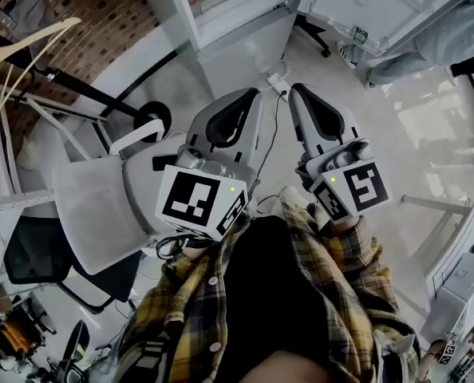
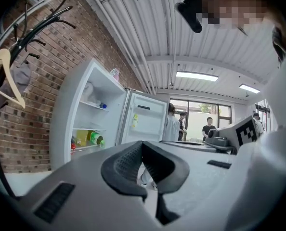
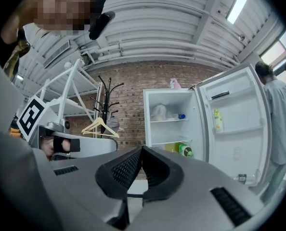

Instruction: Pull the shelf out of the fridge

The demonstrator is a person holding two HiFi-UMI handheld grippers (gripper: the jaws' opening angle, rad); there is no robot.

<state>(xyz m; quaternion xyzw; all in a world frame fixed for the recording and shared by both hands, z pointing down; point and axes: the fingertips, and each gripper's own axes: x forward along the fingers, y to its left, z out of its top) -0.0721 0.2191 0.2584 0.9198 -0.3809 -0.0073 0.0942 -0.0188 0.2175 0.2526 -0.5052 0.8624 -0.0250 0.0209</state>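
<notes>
The white fridge (image 1: 235, 16) stands open at the top of the head view, some way ahead of both grippers. In the left gripper view its glass shelves (image 2: 93, 105) show inside the fridge (image 2: 90, 124), with bottles on the lower one. The right gripper view shows the same shelves (image 3: 169, 121) and the open door (image 3: 234, 124). My left gripper (image 1: 254, 94) and right gripper (image 1: 295, 88) are held side by side near my chest and point at the fridge. Both are shut and empty, with the black pads (image 2: 128, 165) and the right's pads (image 3: 121, 170) touching.
A white chair (image 1: 101, 206) and a black office chair (image 1: 37, 254) stand at my left. A coat rack with a wooden hanger (image 1: 13, 62) is by the brick wall. A power strip and cable (image 1: 278, 82) lie on the floor before the fridge. People (image 2: 172, 124) stand beyond the open door.
</notes>
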